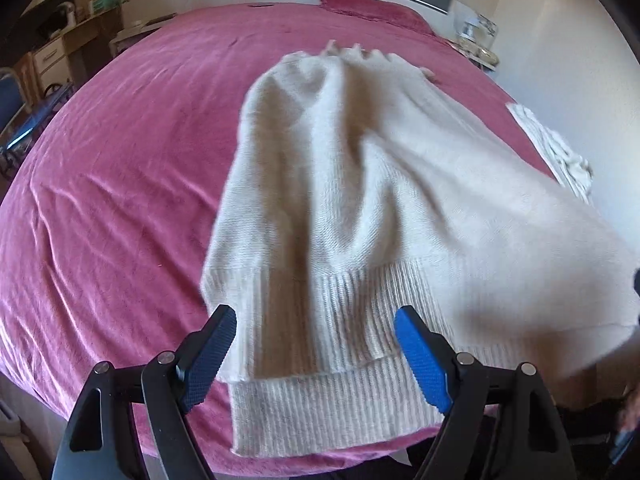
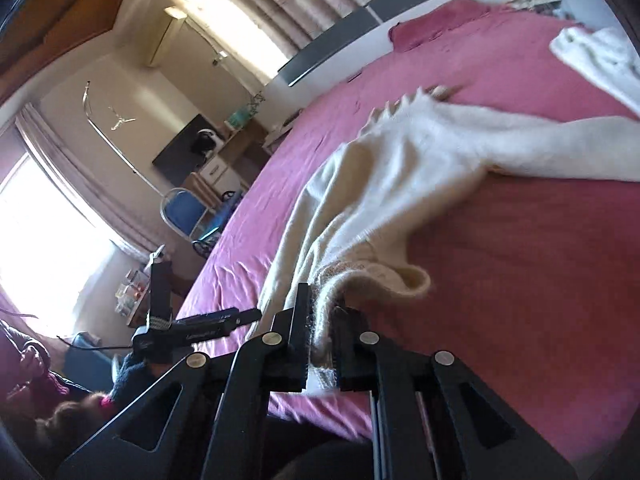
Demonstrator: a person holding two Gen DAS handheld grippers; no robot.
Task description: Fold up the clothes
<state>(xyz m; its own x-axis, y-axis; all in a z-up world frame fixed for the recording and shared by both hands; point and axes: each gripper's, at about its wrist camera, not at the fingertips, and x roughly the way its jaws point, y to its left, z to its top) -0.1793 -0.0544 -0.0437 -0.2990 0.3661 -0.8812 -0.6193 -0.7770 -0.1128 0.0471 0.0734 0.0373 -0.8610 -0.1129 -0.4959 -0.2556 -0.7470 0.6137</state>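
While the cream knitted sweater (image 1: 360, 200) lies spread across the near half of the pink bedspread (image 1: 120, 200), its ribbed hem (image 1: 320, 400) is draped at the near edge of the bed, and one side of the garment is raised off the spread. The right gripper (image 2: 324, 336) is seen clamped tight on a fuzzy bunch of that knit, with the fabric pinched between its dark pads and a loose cuff-like fold curling just beyond them. The left gripper (image 1: 316, 360) is held wide apart above the hem, its blue pads (image 1: 420, 360) standing either side of the ribbing with nothing gripped.

The sweater is judged to be light, soft and limp: it sags and stretches from the held point rather than keeping any shape, and its fluffy surface is likely to cling to the plush spread more than slide. A firmer hold is probably offered by the ribbed hem or a shoulder seam, where the knit is doubled; a pinch in the thin body panel is likely only to pull a peak.

A second white garment (image 1: 556, 148) is left beside the sweater, toward the far right edge of the bed. To the other side of the sweater a wide stretch of bedspread is open, and beyond its collar more room is available up to the pillow (image 1: 372, 8). The near bed edge, just under the hem, is the edge over which fabric could slip.
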